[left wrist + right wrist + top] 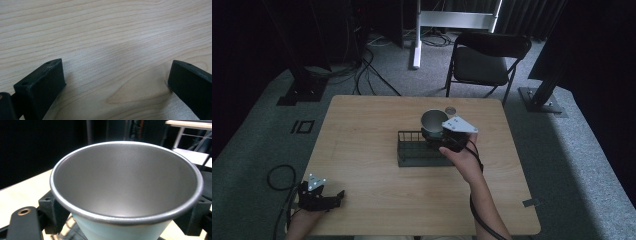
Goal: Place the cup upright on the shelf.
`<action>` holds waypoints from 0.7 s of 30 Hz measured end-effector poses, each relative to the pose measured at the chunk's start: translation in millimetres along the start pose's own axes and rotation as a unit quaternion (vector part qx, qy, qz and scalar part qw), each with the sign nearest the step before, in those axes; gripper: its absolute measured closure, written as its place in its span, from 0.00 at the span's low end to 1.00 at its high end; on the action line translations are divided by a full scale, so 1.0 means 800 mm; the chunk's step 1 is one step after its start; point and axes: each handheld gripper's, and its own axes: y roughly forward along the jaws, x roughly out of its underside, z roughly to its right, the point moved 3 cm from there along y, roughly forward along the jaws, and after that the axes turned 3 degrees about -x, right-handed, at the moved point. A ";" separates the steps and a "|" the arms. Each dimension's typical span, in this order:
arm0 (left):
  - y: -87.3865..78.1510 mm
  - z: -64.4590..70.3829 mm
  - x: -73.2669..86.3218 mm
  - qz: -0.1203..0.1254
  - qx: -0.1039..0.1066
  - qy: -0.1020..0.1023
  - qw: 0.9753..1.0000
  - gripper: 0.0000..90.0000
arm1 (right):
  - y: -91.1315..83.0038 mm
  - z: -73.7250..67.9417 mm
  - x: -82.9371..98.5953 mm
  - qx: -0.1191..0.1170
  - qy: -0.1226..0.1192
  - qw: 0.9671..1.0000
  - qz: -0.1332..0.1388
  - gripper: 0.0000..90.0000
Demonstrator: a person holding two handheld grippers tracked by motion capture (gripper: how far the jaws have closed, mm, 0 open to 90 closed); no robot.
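The right gripper is pinching a metal cup, its jaws pressing against the cup's sides just under the rim. The cup is hanging upright over the right end of a black wire rack near the middle of the wooden table; whether its base is touching the rack is hard to tell. A small round lid is lying just beyond the cup. The left gripper is resting at the table's near left corner, jaws spread wide over bare wood.
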 end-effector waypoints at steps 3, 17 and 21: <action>0.000 0.000 0.000 0.000 0.000 0.001 1.000 0.02 | -0.001 0.012 0.011 0.015 0.005 1.000 -0.006 0.16; 0.000 0.000 0.000 0.000 0.000 0.000 1.000 0.02 | 0.000 0.045 0.064 0.044 0.049 0.997 -0.034 0.16; 0.000 0.000 0.000 0.000 0.000 0.000 1.000 0.02 | 0.002 0.048 0.077 0.046 0.058 0.996 -0.042 0.16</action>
